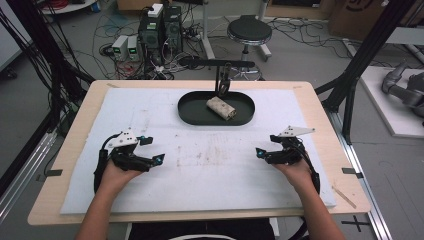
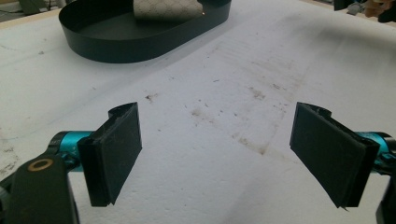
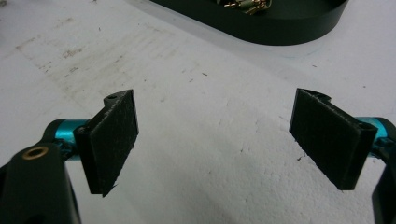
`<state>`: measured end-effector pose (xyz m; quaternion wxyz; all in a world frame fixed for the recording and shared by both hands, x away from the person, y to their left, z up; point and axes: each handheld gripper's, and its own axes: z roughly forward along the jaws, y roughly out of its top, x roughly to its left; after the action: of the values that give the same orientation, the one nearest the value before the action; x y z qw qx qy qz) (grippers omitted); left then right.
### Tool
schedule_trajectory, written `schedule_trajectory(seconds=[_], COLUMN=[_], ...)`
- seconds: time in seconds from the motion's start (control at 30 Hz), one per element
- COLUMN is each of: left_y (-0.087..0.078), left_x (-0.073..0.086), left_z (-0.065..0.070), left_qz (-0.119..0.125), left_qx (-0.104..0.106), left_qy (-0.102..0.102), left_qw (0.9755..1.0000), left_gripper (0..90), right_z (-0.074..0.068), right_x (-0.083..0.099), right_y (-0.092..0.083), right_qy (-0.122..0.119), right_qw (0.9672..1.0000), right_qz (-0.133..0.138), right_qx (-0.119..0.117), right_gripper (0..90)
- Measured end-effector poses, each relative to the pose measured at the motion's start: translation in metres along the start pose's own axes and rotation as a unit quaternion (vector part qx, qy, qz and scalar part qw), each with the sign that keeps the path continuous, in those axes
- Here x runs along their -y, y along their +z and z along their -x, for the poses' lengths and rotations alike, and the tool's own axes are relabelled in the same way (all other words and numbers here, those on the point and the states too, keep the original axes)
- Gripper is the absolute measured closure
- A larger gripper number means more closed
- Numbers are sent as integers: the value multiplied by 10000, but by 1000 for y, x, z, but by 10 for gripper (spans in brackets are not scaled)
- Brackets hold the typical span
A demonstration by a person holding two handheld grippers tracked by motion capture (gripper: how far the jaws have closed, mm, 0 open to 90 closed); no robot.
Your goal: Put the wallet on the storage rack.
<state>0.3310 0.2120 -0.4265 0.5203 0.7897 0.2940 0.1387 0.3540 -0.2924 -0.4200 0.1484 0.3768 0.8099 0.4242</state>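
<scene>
A black oval tray (image 1: 192,114) sits at the far middle of the white mat (image 1: 210,165). Inside it lies a pale rolled cloth (image 1: 220,108) with a honeycomb pattern, also seen in the left gripper view as the roll (image 2: 163,9) in the tray (image 2: 116,44). My left gripper (image 1: 152,150) rests on the mat at the near left, open and empty (image 2: 217,156). On the near right my right gripper (image 1: 261,153) is also open with nothing between its pads (image 3: 215,149). The tray's wall (image 3: 280,30) lies ahead of it.
A black clamp stand (image 1: 222,80) rises just behind the tray. The mat covers a wooden table (image 1: 80,120) with its edges all round. Brown stains (image 1: 210,155) mark the mat's middle. Beyond the table are a stool (image 1: 249,31), computers and cables on the floor.
</scene>
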Motion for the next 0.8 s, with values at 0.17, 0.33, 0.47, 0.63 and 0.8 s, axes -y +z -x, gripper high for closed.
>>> schedule_trajectory(seconds=[0.17, 0.33, 0.47, 0.63, 0.8], left_y=[2, 1, 0, -1, -1], left_x=[-1, -1, -1, -2, -1], left_z=[1, 0, 2, 2, 1], left_qz=[2, 11, 36, 42, 34], left_qx=[35, 43, 45, 44, 30], left_qy=[53, 59, 53, 66, 44], left_qw=[10000, 10000, 10000, 10000, 10000], left_gripper=[167, 166, 167, 166, 167], right_z=[0, 3, 2, 5, 5], right_x=[1, 2, 3, 3, 3], right_y=[-3, -4, -4, -5, -3], right_qy=[-22, 47, 32, 63, 96], right_qw=[9999, 9997, 9997, 9995, 9995], right_qz=[97, 108, 52, 67, 56], right_qx=[116, 196, 246, 313, 300], right_gripper=[159, 159, 158, 158, 159])
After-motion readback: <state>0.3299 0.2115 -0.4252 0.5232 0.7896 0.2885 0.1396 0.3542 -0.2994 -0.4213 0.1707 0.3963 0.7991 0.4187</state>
